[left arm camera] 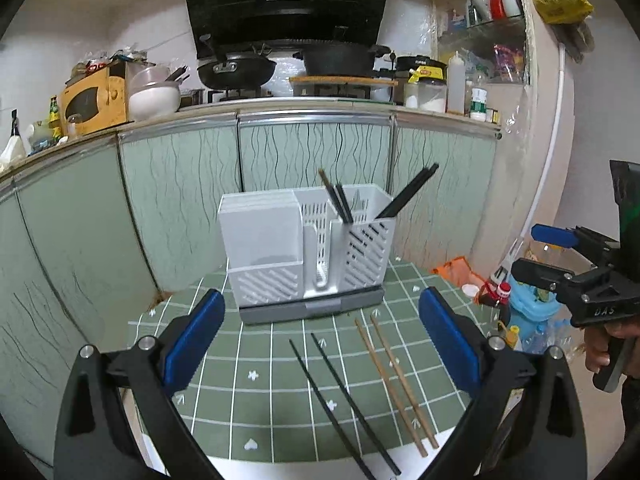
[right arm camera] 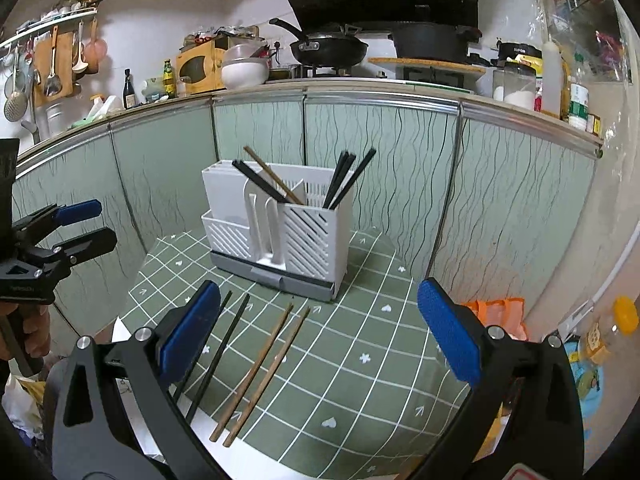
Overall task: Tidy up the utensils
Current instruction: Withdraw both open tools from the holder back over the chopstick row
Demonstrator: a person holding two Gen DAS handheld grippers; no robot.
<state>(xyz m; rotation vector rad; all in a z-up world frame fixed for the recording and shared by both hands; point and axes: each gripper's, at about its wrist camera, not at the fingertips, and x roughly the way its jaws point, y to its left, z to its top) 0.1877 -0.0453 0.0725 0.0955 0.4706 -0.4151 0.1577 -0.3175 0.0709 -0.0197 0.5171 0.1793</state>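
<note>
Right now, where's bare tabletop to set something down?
Free: the green cloth right of the wooden chopsticks, out to the table's right edge. Crowded: the front-left strip, where the black chopsticks and wooden pair lie, and the back, taken by the white utensil holder.

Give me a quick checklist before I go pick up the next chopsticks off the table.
1. Left hand-held gripper open and empty: ok.
2. Right hand-held gripper open and empty: ok.
3. Black chopsticks and wooden chopsticks lying on the table, unobstructed: ok.
4. White utensil holder upright: ok.
5. Room left in the holder's compartments: ok, chopsticks there lean loosely.
6. Table surface stable under the cloth: cannot tell.
</note>
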